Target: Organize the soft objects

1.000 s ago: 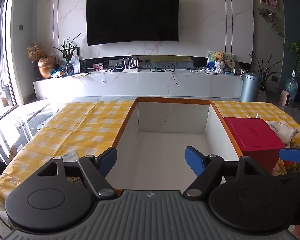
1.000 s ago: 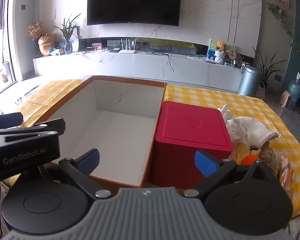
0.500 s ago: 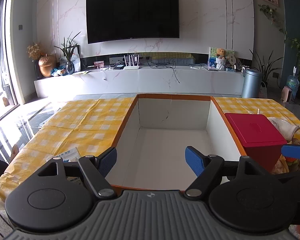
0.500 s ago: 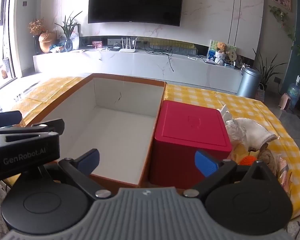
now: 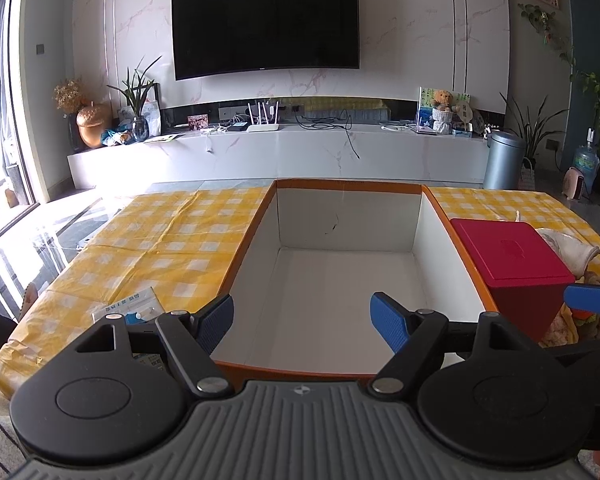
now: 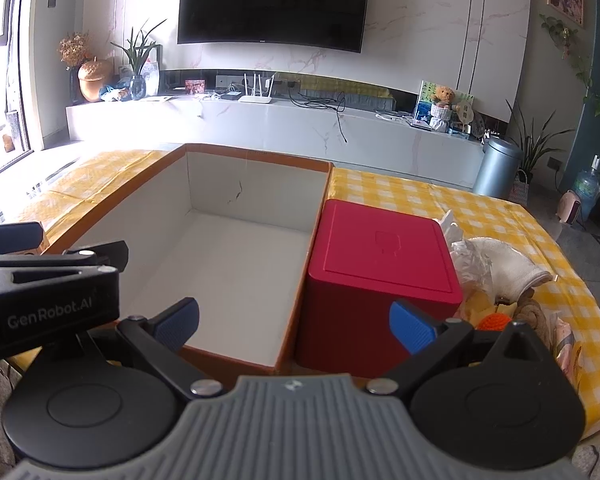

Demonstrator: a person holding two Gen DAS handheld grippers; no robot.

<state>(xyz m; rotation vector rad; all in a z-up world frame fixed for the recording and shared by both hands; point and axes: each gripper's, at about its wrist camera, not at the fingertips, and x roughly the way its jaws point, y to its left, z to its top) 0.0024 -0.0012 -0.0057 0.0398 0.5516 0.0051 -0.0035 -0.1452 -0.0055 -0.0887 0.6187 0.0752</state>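
An empty white box with an orange rim sits on the yellow checked tablecloth. A red closed box stands against its right side. Soft things lie right of the red box: a white cloth, an orange knitted item and a rope-like toy. My left gripper is open and empty above the white box's near edge. My right gripper is open and empty before the red box's near left corner.
A small printed packet lies on the cloth left of the white box. Behind the table are a white TV bench, a wall TV and a grey bin. The left gripper's body shows in the right wrist view.
Both grippers have drawn back and risen slightly, so more of the white box's near edge shows. Jaws stay open. Nothing on the table moved.
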